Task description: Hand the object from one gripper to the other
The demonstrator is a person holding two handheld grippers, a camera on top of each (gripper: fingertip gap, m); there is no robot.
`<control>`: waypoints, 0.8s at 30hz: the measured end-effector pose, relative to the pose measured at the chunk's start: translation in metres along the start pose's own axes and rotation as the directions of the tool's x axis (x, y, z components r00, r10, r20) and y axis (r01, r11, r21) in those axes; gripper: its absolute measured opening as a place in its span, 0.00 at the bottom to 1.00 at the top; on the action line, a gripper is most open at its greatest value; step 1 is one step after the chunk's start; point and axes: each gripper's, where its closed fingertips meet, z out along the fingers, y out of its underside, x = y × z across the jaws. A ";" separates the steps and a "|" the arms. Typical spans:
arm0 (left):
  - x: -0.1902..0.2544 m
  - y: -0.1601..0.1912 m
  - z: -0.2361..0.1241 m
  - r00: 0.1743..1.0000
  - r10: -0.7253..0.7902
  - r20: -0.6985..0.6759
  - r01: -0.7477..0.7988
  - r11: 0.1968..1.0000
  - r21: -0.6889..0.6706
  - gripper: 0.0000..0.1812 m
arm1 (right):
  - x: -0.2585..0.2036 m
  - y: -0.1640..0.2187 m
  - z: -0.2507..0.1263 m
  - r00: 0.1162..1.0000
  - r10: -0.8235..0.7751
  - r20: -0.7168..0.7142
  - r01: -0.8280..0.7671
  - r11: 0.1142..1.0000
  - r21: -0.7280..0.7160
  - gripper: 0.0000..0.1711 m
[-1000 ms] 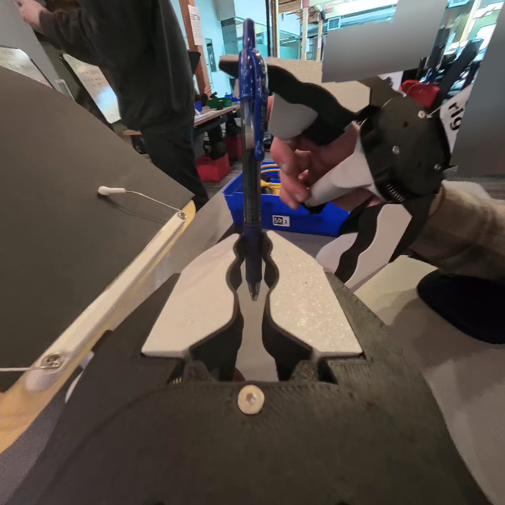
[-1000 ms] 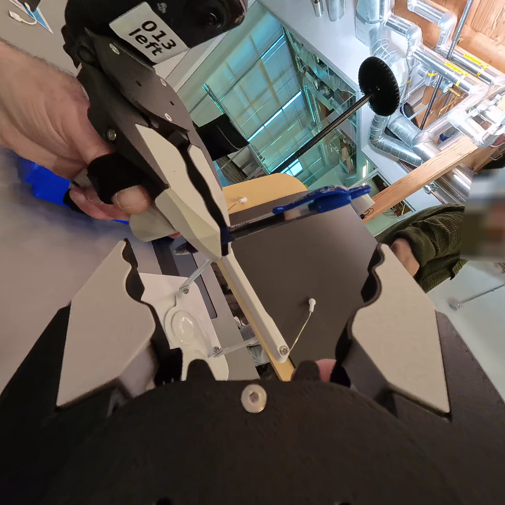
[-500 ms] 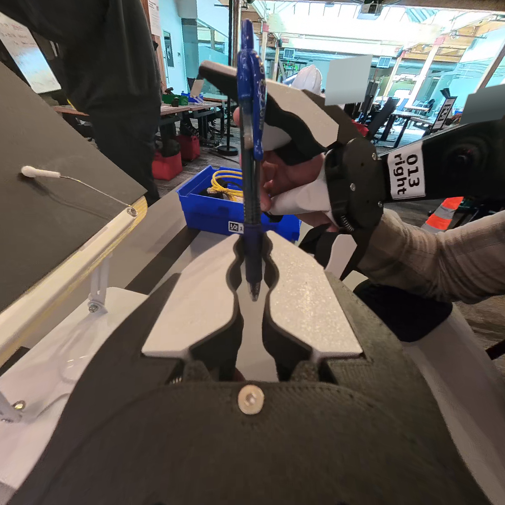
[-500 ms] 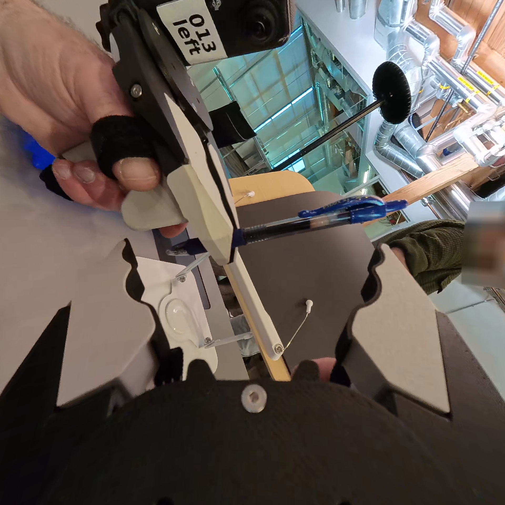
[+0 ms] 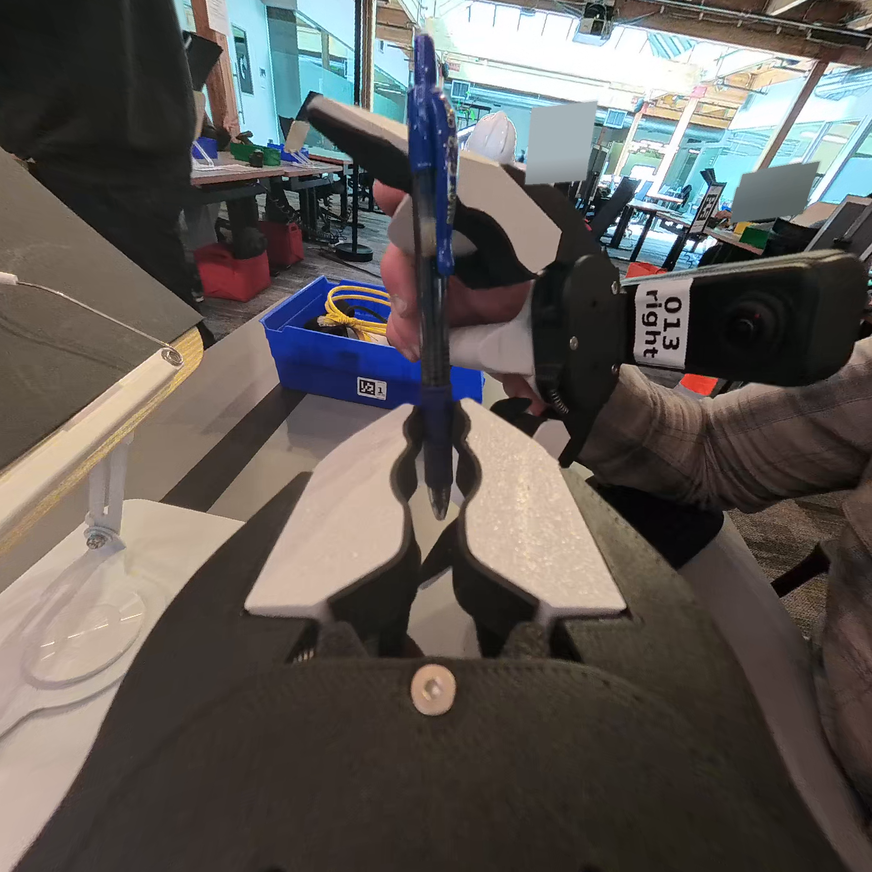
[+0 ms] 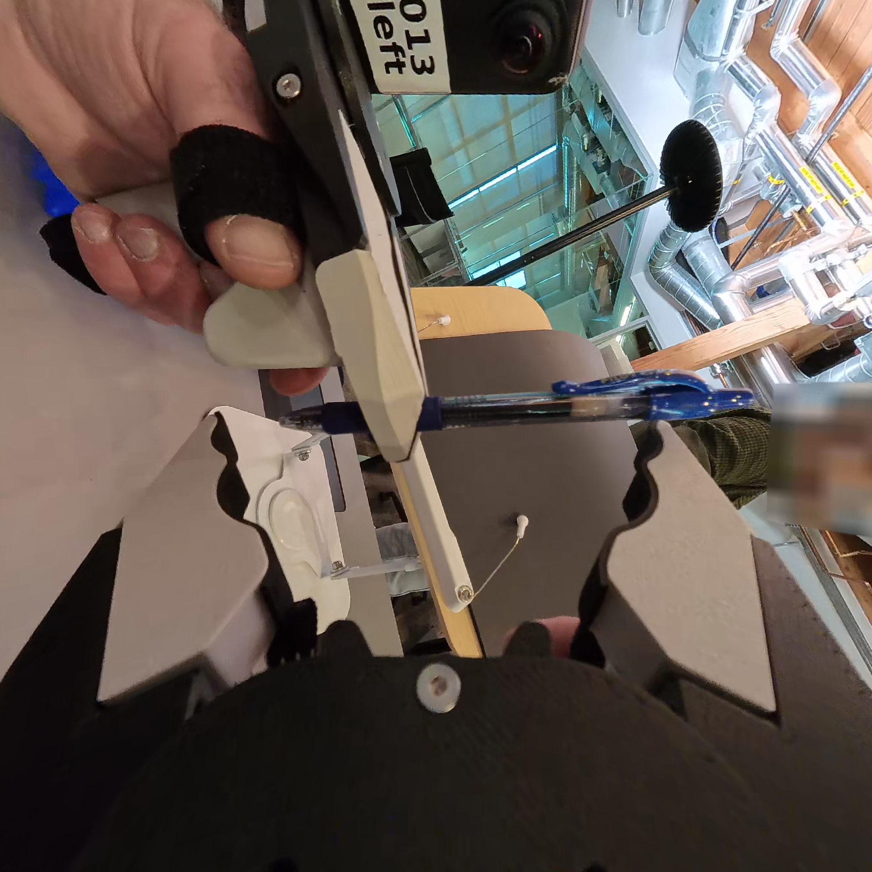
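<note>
A blue pen (image 5: pixel 431 245) stands upright in my left gripper (image 5: pixel 436 410), which is shut on its grip end with the tip pointing back at the camera. My right gripper (image 5: pixel 363 174) is open behind the pen's upper half, one finger on each side of the barrel. In the right wrist view the pen (image 6: pixel 542 408) lies level across the mouth of the right gripper (image 6: pixel 437 420), about at fingertip height and touching neither finger. The left gripper (image 6: pixel 401 434) comes in from above, held by a hand.
A blue bin (image 5: pixel 330 349) with yellow cables sits on the grey table beyond the grippers. A tilted black board (image 5: pixel 71 292) on a white stand (image 5: pixel 71 613) fills the left side. A person in dark clothes (image 5: pixel 94 118) stands behind it. A green sleeve (image 6: pixel 726 453) shows at the right. The grippers are tip to tip, or close to it.
The two grippers have drawn closer together. In the right wrist view the pen has swung from tilted to level and now spans the open fingers. Neither grip changed.
</note>
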 end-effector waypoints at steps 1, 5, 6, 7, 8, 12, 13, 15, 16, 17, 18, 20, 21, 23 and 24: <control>0.000 0.001 0.000 1.000 0.005 0.001 -0.005 1.000 -0.005 0.07 | 0.001 0.000 0.000 1.000 0.004 -0.002 -0.004 1.000 0.001 0.93; 0.002 0.004 0.002 1.000 0.005 -0.005 -0.005 1.000 -0.015 0.06 | 0.003 0.001 -0.002 1.000 -0.005 -0.008 0.005 1.000 -0.001 0.93; 0.002 0.004 0.003 1.000 0.003 -0.008 -0.003 1.000 -0.018 0.06 | 0.002 0.001 -0.001 1.000 -0.015 -0.009 0.015 1.000 -0.006 0.93; 0.003 0.005 0.003 1.000 -0.002 -0.013 0.002 1.000 -0.020 0.06 | 0.002 0.002 -0.001 1.000 -0.025 -0.011 0.025 1.000 -0.010 0.93; 0.004 0.005 0.004 1.000 -0.007 -0.018 0.007 1.000 -0.019 0.06 | 0.001 0.002 -0.001 0.999 -0.033 -0.012 0.033 0.999 -0.011 0.93; 0.004 0.005 0.004 0.999 -0.024 -0.030 0.024 1.000 -0.012 0.06 | 0.002 0.002 -0.001 0.999 -0.041 -0.020 0.040 0.999 -0.011 0.93; 0.004 0.005 0.003 0.999 -0.026 -0.031 0.026 1.000 -0.011 0.06 | 0.003 0.002 -0.001 0.999 -0.045 -0.025 0.045 0.999 -0.011 0.93; 0.004 0.004 0.003 0.999 -0.033 -0.032 0.033 0.999 -0.007 0.06 | 0.006 0.002 -0.002 0.998 -0.047 -0.039 0.047 0.999 -0.008 0.93; 0.003 0.004 0.003 0.999 -0.036 -0.032 0.035 0.999 -0.005 0.06 | 0.007 0.002 -0.003 0.998 -0.044 -0.044 0.044 0.999 -0.006 0.93; 0.003 0.004 0.003 0.999 -0.041 -0.034 0.041 0.999 -0.003 0.06 | 0.009 0.001 -0.003 0.998 -0.045 -0.053 0.045 0.999 -0.002 0.93; 0.003 0.004 0.002 0.998 -0.048 -0.037 0.048 0.999 0.001 0.06 | 0.010 0.000 -0.004 0.997 -0.047 -0.061 0.048 0.999 0.002 0.93; 0.003 0.004 0.002 0.998 -0.053 -0.039 0.053 0.999 0.003 0.06 | 0.012 -0.002 -0.005 0.996 -0.049 -0.069 0.050 0.999 0.012 0.93; 0.002 0.004 0.002 0.998 -0.056 -0.040 0.056 0.998 0.004 0.06 | 0.013 -0.003 -0.006 0.996 -0.052 -0.074 0.053 0.998 0.018 0.93; 0.002 0.004 0.002 0.997 -0.064 -0.042 0.065 0.998 0.007 0.06 | 0.013 -0.005 -0.007 0.995 -0.059 -0.075 0.061 0.998 0.026 0.93; 0.003 0.004 0.002 0.997 -0.068 -0.047 0.069 0.998 0.006 0.06 | 0.012 -0.006 -0.007 0.995 -0.067 -0.073 0.069 0.997 0.026 0.93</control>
